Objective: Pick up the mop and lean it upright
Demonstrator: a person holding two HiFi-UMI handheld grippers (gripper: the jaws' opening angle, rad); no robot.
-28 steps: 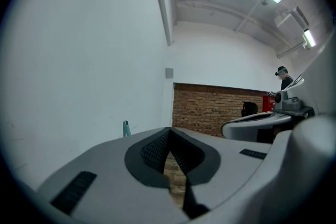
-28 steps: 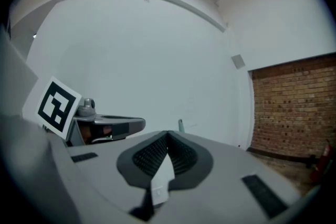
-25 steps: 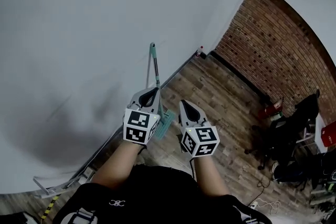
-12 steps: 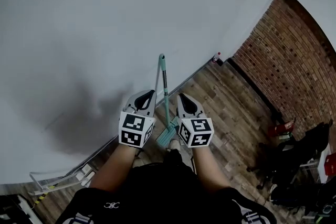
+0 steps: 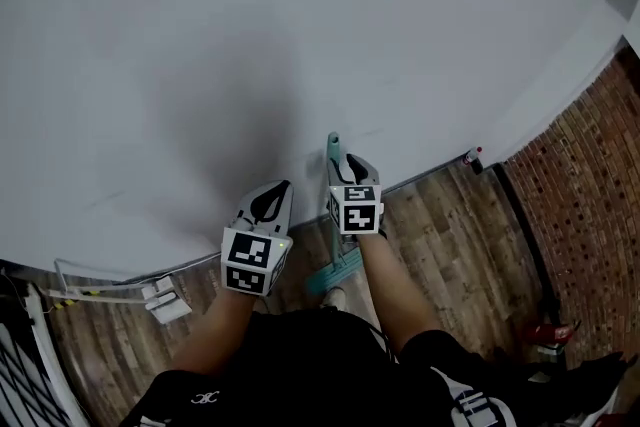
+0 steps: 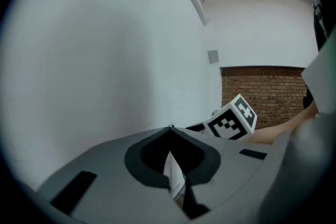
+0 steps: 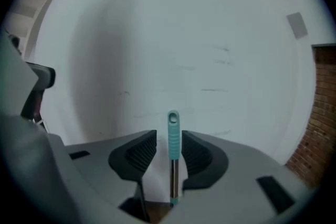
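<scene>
The mop stands upright against the white wall (image 5: 300, 25). Its teal handle grip (image 5: 333, 145) is at the top and its teal head (image 5: 335, 271) rests on the wooden floor. My right gripper (image 5: 345, 161) is at the handle's top. In the right gripper view the teal grip (image 7: 173, 131) and metal pole stand between the jaws of the right gripper (image 7: 169, 139), which are opening; a gap shows on the left side. My left gripper (image 5: 278, 187) hangs to the left of the mop, apart from it. The left gripper (image 6: 170, 128) has its tips together, nothing between them.
A brick wall (image 5: 590, 185) meets the white wall at the right, with a small bottle (image 5: 472, 155) at the corner. A white metal frame (image 5: 110, 291) lies on the floor at the left. A red item (image 5: 546, 329) sits at the lower right.
The view has swung left. The right gripper has moved forward and now stands round the top of the mop handle. The left gripper stays low beside it.
</scene>
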